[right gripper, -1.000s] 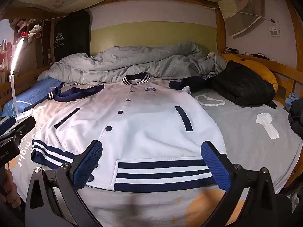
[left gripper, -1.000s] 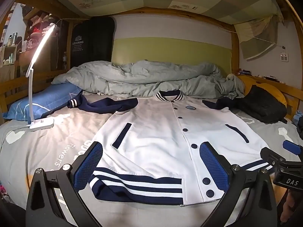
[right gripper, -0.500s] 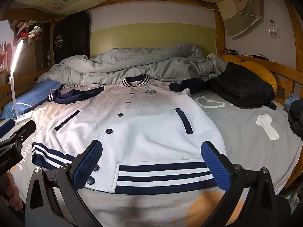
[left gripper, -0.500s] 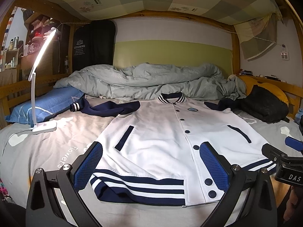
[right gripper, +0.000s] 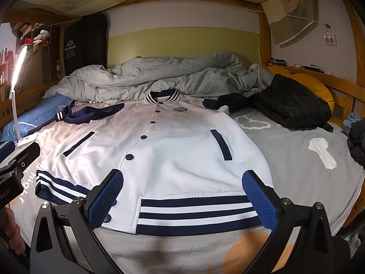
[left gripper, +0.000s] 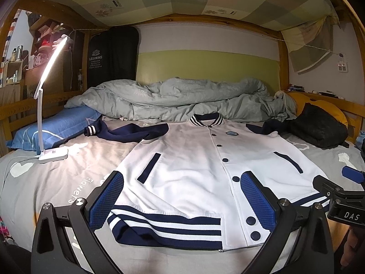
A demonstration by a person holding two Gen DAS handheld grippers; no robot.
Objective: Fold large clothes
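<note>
One white knit jacket (left gripper: 196,171) with navy sleeves, a ribbed striped hem and collar, two slanted navy pocket welts and round dark snaps lies flat, front up, on the grey bed sheet (left gripper: 57,182). A rumpled grey-green duvet (left gripper: 182,98) is heaped behind it. The left gripper (left gripper: 182,201) and right gripper (right gripper: 182,196), each with blue mesh-textured pads, hover wide apart near the hem, holding nothing.
</note>
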